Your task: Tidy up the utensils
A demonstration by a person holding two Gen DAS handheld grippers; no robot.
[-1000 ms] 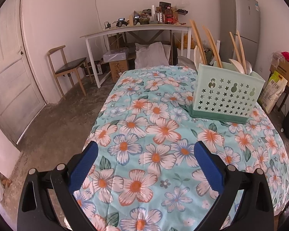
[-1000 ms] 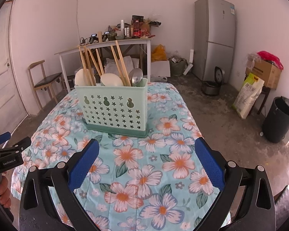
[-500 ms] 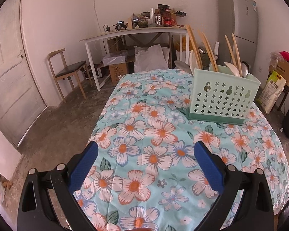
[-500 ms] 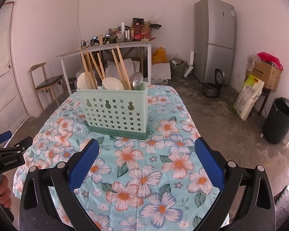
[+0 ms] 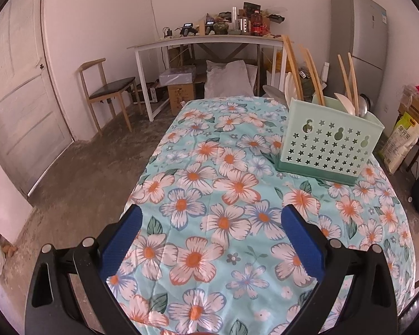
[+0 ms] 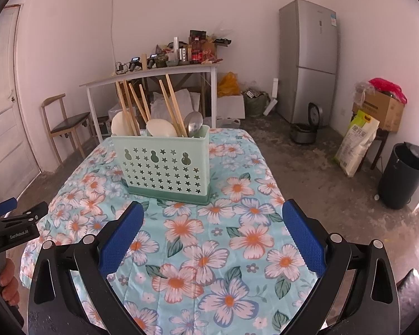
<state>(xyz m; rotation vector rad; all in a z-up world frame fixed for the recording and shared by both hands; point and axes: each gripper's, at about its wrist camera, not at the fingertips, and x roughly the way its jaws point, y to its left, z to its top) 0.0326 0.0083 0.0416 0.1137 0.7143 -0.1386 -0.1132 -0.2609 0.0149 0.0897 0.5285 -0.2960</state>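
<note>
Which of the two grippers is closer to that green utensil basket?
Right, slightly. The right gripper faces the basket head-on, a short gap away. The left gripper sits farther back, with the basket ahead to its right.

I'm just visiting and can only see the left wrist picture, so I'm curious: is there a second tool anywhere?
Observer: Yes. The right tool hovers over the tablecloth, open and empty, facing the utensil holder.
Visitor: Who holds the one I'm looking through?
Observer: A hand grips the handle of the left tool, beside the table's left edge.
Visitor: Anything on the floor near the fridge?
Observer: What looks like a rice cooker sits on the floor in front of the fridge.
</note>
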